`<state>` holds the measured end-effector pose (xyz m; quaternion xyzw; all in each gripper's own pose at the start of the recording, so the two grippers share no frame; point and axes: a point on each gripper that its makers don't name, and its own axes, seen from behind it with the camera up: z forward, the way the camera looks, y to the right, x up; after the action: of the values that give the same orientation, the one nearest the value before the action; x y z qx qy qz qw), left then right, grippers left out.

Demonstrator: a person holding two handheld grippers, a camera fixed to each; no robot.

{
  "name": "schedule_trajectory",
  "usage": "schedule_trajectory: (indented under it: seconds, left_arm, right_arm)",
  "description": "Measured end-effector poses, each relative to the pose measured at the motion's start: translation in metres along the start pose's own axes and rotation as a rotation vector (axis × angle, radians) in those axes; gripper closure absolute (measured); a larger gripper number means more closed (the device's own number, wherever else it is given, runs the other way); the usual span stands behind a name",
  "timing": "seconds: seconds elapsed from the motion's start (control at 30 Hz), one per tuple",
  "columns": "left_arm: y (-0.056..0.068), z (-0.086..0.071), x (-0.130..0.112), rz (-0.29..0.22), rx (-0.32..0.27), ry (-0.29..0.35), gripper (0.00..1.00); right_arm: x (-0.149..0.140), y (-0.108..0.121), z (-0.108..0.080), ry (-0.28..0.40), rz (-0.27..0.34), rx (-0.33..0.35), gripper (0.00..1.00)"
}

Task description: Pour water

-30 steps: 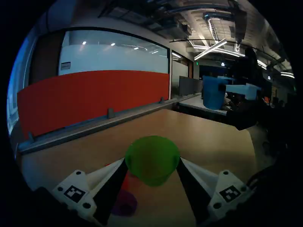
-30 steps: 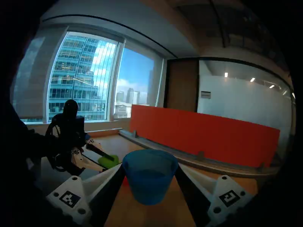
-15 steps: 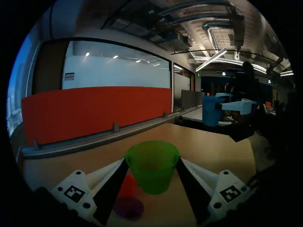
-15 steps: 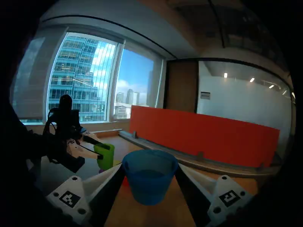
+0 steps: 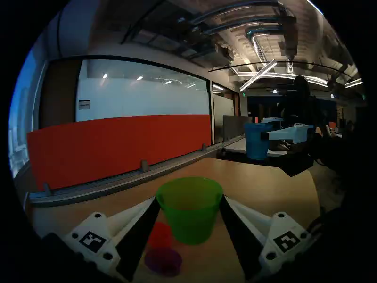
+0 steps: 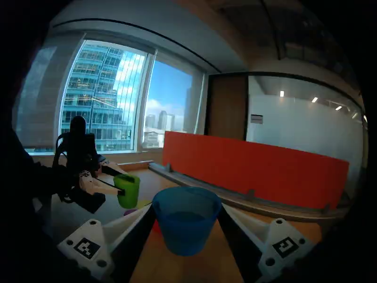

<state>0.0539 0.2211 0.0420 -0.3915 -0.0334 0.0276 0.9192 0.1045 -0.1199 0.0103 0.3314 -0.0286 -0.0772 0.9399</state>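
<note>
In the left gripper view, my left gripper [image 5: 190, 218] is shut on a green cup [image 5: 189, 209], held upright above the wooden table [image 5: 264, 184]. My right gripper [image 6: 186, 225] is shut on a blue cup [image 6: 186, 221] with water in it, also upright. In the right gripper view the green cup [image 6: 127, 189] hangs at the left in the left gripper [image 6: 109, 185]. The left gripper view has the blue cup [image 5: 257, 140] far off at the right, between the right gripper's fingers [image 5: 288, 133].
A red cup [image 5: 159, 235] and a purple cup [image 5: 163, 261] stand on the table below the green one. An orange divider panel [image 5: 118, 144] runs along the table's far edge. Large windows [image 6: 108, 108] fill the left of the right gripper view.
My left gripper has brought the green cup from tipped to upright and raised it. The red and purple cups show more fully below. The blue cup has stayed level.
</note>
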Motion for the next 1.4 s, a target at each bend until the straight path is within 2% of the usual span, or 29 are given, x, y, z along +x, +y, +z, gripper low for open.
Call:
schedule_trajectory:
  seconds: [0.4, 0.6, 1.1, 1.4]
  left_arm:
    - [-0.001, -0.008, 0.004, 0.018, -0.001, 0.020, 0.12]
    - [0.004, -0.016, 0.004, 0.006, -0.011, 0.027, 0.13]
    - [0.022, -0.030, 0.004, 0.006, -0.025, 0.035, 0.13]
    - [0.028, -0.035, 0.004, -0.001, -0.030, 0.040, 0.13]
  right_arm:
    - [0.003, -0.006, 0.003, 0.002, -0.004, 0.018, 0.09]
    - [0.008, -0.014, 0.005, 0.009, -0.014, 0.042, 0.09]
    - [0.025, -0.033, 0.020, 0.032, -0.084, 0.096, 0.09]
    - [0.041, -0.046, 0.032, 0.047, -0.157, 0.134, 0.09]
